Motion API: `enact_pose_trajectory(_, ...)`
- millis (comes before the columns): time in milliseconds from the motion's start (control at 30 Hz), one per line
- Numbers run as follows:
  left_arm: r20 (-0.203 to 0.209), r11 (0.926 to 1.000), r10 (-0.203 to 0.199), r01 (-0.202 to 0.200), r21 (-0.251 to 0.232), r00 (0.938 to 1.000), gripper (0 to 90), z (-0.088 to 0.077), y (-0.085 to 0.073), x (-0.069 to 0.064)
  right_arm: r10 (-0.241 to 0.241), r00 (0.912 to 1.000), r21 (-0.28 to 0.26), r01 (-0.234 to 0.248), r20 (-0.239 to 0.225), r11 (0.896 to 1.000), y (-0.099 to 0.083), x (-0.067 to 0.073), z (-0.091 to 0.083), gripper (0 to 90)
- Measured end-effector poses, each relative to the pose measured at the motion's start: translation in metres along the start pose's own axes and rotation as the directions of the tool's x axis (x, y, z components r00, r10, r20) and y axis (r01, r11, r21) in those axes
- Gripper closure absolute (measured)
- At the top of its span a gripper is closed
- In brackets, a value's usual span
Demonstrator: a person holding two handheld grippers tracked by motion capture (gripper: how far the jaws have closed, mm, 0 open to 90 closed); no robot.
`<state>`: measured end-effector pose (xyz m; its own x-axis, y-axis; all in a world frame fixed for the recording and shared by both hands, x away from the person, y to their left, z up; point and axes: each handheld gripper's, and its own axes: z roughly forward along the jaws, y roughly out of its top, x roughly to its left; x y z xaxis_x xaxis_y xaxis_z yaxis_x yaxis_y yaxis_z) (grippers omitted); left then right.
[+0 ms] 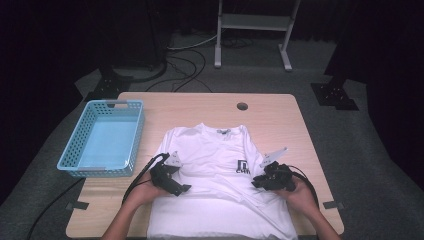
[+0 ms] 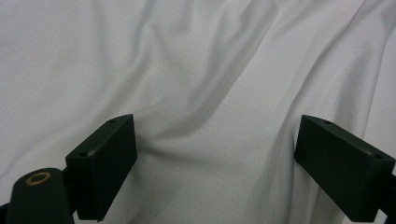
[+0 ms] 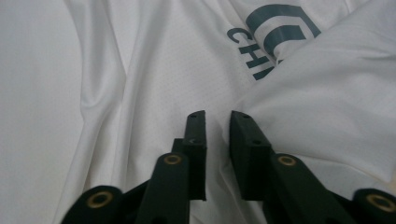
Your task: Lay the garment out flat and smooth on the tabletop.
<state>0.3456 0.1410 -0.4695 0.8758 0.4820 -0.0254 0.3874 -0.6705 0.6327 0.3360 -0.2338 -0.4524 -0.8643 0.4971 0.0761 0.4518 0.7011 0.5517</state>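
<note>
A white T-shirt (image 1: 215, 155) lies face up on the wooden table (image 1: 280, 115), collar away from me, with a dark chest logo (image 1: 242, 166). My left gripper (image 1: 177, 187) rests over the shirt's left side. In the left gripper view its jaws (image 2: 215, 158) stand wide open above wrinkled cloth (image 2: 210, 70), gripping nothing. My right gripper (image 1: 257, 182) sits at the shirt's right side, just below the logo. In the right gripper view its jaws (image 3: 217, 121) are a narrow gap apart with nothing pinched. A folded-over layer of shirt (image 3: 327, 93) beside them covers part of the logo (image 3: 275, 32).
A light blue plastic basket (image 1: 100, 107) stands on the table's left side with nothing in it. A round cable hole (image 1: 242, 106) is near the far edge. Cables trail from both grippers. A white metal stand (image 1: 250, 22) is on the floor beyond the table.
</note>
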Motion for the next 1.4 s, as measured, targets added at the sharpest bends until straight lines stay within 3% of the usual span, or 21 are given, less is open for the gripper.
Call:
enact_pose_trajectory(100,-0.003,1.0,0.0,0.0,-0.003,1.0,12.0,0.0,0.0,0.0,-0.013,0.9999,-0.047,0.013,0.0,0.999,0.005,-0.002,-0.016,69.1)
enact_pose_trajectory(200,-0.001,1.0,-0.002,0.002,-0.005,1.0,12.0,0.0,0.0,0.0,0.001,0.9999,-0.08,0.0,0.016,0.997,0.006,-0.016,-0.031,65.8)
enact_pose_trajectory(300,0.002,1.0,-0.004,0.004,-0.008,1.0,12.0,0.0,-0.001,0.001,0.033,0.9989,-0.065,-0.031,0.033,0.997,0.0,-0.034,-0.035,62.1)
enact_pose_trajectory(400,0.002,0.9999,-0.006,0.006,-0.011,1.0,12.0,0.0,0.0,0.001,0.094,0.9956,-0.069,-0.094,-0.002,0.993,-0.011,-0.051,-0.034,59.6)
enact_pose_trajectory(500,0.003,0.9998,-0.011,0.011,-0.014,0.9999,12.0,0.001,0.0,0.002,0.128,0.9914,-0.043,-0.129,-0.028,0.991,-0.02,-0.057,-0.03,66.3)
enact_pose_trajectory(633,0.001,0.9994,-0.026,0.026,-0.022,0.9996,12.0,0.0,-0.001,0.002,0.122,0.9908,-0.027,-0.124,-0.058,0.992,-0.03,-0.05,-0.031,81.5)
enact_pose_trajectory(867,-0.006,0.999,-0.039,0.039,-0.021,0.9992,11.9,-0.003,-0.005,-0.003,0.099,0.9925,-0.038,-0.102,-0.071,0.994,-0.043,-0.027,-0.035,84.6)
enact_pose_trajectory(1167,-0.009,0.998,-0.052,0.051,-0.037,0.9986,12.0,-0.01,-0.016,-0.013,0.072,0.9913,-0.034,-0.077,-0.11,0.996,-0.057,0.002,-0.028,84.7)
enact_pose_trajectory(1267,-0.007,0.9983,-0.048,0.048,-0.032,0.9988,11.9,-0.011,-0.016,-0.013,0.061,0.9878,-0.03,-0.066,-0.144,0.997,-0.057,0.006,-0.029,78.7)
enact_pose_trajectory(1367,-0.006,0.9987,-0.044,0.044,-0.026,0.999,12.0,-0.01,-0.015,-0.012,0.03,0.9893,-0.063,-0.039,-0.142,0.997,-0.054,0.009,-0.038,71.7)
enact_pose_trajectory(1400,-0.004,0.9987,-0.045,0.045,-0.024,0.999,12.0,-0.01,-0.015,-0.012,0.024,0.9921,-0.079,-0.034,-0.123,0.996,-0.052,0.008,-0.043,70.9)
